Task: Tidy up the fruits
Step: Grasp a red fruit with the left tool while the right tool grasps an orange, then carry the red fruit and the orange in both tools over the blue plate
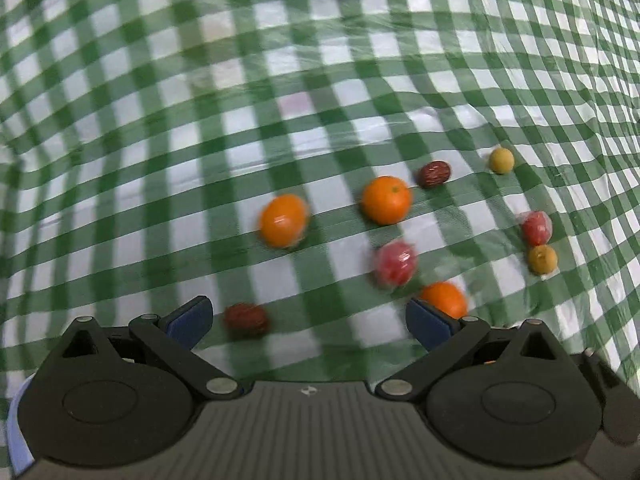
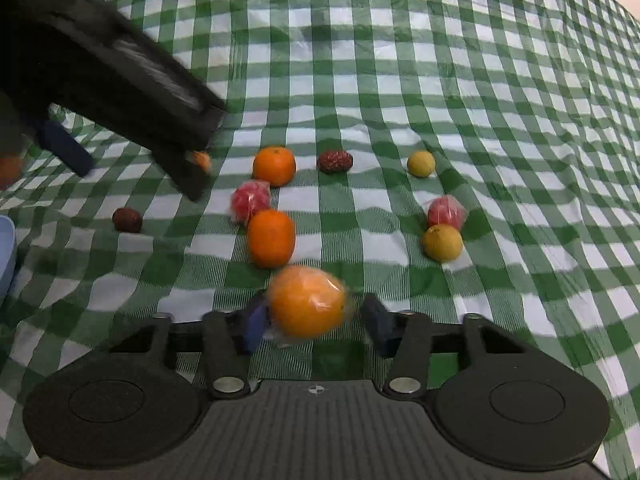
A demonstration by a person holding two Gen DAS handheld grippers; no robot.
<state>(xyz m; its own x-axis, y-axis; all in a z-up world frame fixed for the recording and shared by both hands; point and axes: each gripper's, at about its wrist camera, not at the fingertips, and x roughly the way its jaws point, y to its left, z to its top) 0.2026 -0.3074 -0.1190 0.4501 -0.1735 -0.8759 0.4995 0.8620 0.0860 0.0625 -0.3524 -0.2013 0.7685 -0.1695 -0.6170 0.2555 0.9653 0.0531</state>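
Fruits lie scattered on a green-checked cloth [image 1: 320, 80]. My right gripper [image 2: 316, 322] has a wrapped orange [image 2: 306, 302] between its blue fingers; the left pad touches it and a narrow gap shows at the right pad, so it is open. My left gripper [image 1: 310, 320] is open and empty above the cloth, with a dark red date [image 1: 246, 319] by its left finger and an orange [image 1: 444, 300] partly behind its right finger. In the right wrist view the left gripper [image 2: 140, 180] hangs at the upper left, over another orange [image 2: 202, 160].
Further out lie an orange [image 2: 274, 166], a wrapped red fruit [image 2: 250, 200], a red date [image 2: 335, 161], a small yellow fruit [image 2: 421, 163], and a second red fruit [image 2: 446, 212] touching a yellow one [image 2: 442, 242]. A pale blue object [image 2: 6, 256] sits at the left edge.
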